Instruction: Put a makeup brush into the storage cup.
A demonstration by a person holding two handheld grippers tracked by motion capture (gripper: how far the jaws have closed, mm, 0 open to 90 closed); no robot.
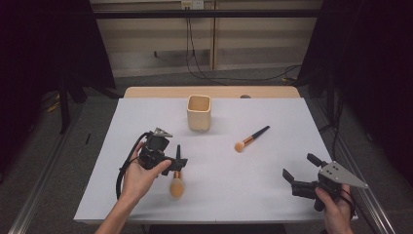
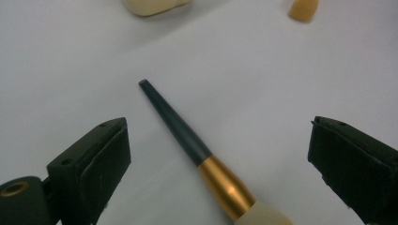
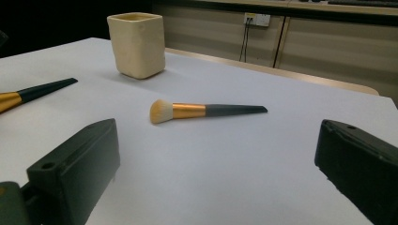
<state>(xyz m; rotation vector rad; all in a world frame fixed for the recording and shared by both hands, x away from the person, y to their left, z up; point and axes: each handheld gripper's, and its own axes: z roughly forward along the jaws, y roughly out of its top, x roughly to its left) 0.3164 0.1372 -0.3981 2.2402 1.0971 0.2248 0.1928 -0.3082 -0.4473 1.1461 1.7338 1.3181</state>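
A makeup brush (image 1: 176, 175) with a dark handle, gold ferrule and pale bristles lies at the front left of the white table (image 1: 146, 112). My left gripper (image 1: 174, 165) is open right over it. In the left gripper view the brush (image 2: 187, 138) lies on the table between the spread jaws of this gripper (image 2: 218, 125), untouched. A second, similar brush (image 1: 251, 138) lies right of centre. My right gripper (image 1: 301, 166) is open at the front right, with nothing in it. In the right gripper view the second brush (image 3: 206, 110) lies well beyond this gripper (image 3: 219, 129).
A cream square cup (image 1: 198, 113) stands upright at the back centre of the table; it also appears as the cup (image 3: 137, 44) and the cup (image 2: 152, 5). A wooden strip (image 1: 146, 91) runs along the far edge. A wall with cables lies behind.
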